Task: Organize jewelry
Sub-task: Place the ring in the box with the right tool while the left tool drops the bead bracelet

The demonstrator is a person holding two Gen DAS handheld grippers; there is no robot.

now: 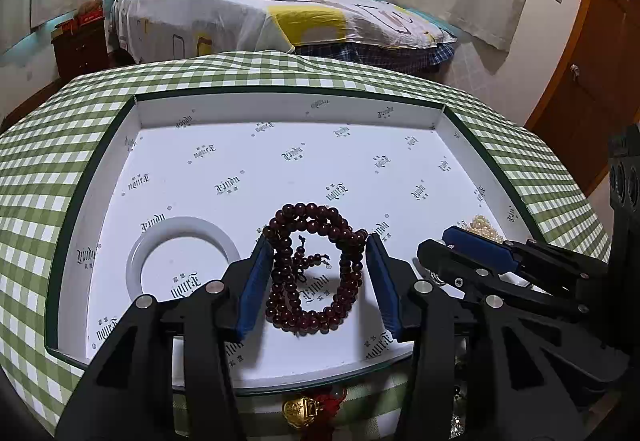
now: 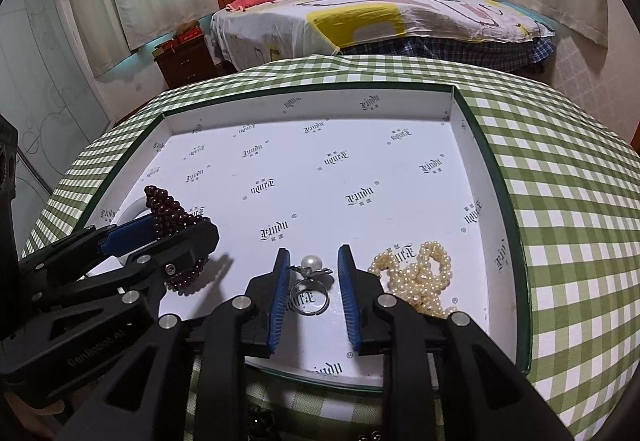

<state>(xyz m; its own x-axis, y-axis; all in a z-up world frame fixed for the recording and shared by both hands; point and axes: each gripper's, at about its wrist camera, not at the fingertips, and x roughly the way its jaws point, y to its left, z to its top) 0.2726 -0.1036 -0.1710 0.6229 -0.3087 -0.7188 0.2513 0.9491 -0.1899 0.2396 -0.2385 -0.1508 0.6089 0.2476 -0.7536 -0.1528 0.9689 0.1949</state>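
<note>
A white shallow box (image 1: pixel 288 113) with printed logos lies on a green checked tablecloth. My left gripper (image 1: pixel 318 245) is open, its blue pads on either side of a dark red bead bracelet (image 1: pixel 344 269) lying in the box; the bracelet also shows in the right wrist view (image 2: pixel 166 211). My right gripper (image 2: pixel 312 259) is open around a silver ring with a pearl (image 2: pixel 310 291). A heap of cream pearl necklace (image 2: pixel 420 279) lies just right of it and also shows in the left wrist view (image 1: pixel 486 227). A white bangle (image 1: pixel 182 233) lies left of the bracelet.
The box's rim (image 2: pixel 500 177) has a dark green edge. A gold and red charm (image 1: pixel 306 409) lies on the cloth (image 2: pixel 560 201) in front of the box. A bed (image 2: pixel 380 17) and a wooden nightstand (image 2: pixel 184 61) stand behind the table.
</note>
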